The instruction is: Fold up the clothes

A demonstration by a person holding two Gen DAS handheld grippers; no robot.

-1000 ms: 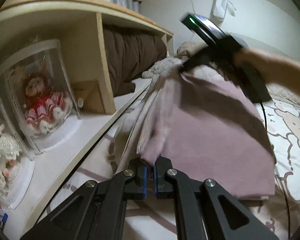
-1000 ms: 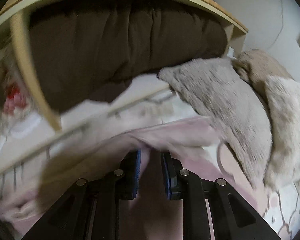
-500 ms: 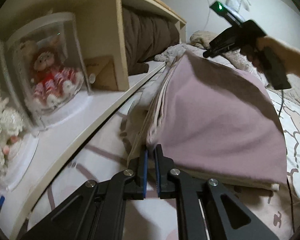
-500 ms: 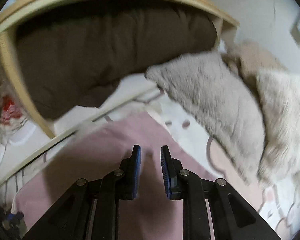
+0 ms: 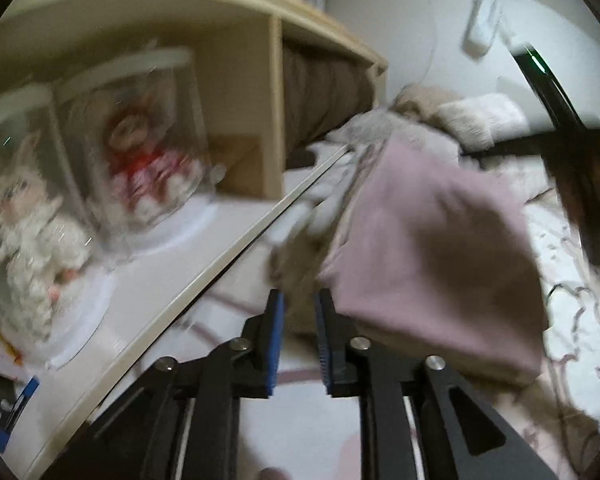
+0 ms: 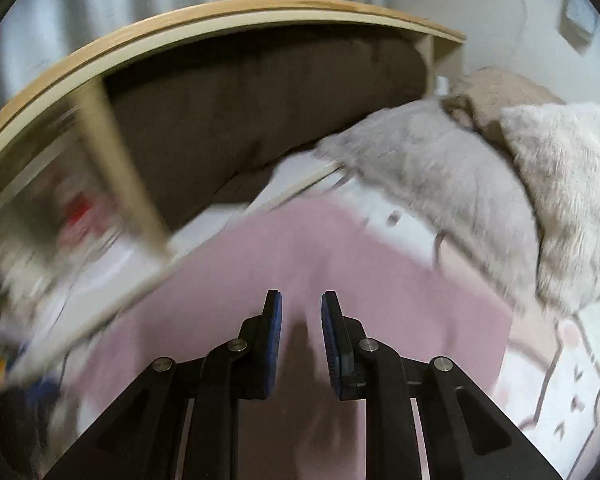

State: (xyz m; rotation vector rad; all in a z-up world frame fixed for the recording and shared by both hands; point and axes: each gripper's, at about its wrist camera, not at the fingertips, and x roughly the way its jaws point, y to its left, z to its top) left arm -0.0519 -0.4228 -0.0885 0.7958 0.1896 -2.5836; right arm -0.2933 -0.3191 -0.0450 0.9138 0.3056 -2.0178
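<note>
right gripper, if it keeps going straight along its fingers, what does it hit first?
Most likely the pink cloth: it fills the view just beyond the right gripper, whose jaws stand apart with nothing between them. The grey furry blanket lies farther on and to the right. Depth is hard to judge through the blur.

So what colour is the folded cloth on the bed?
Dusty pink, plain with no pattern. The folded cloth shows best in the left wrist view.

left gripper (image 5: 299,338): black angular arms | blue ribbed pads | silver screw heads at 7 and 5 o'clock || right gripper (image 6: 300,340): same black frame, blue pads, silver screws, triangular cut-outs
</note>
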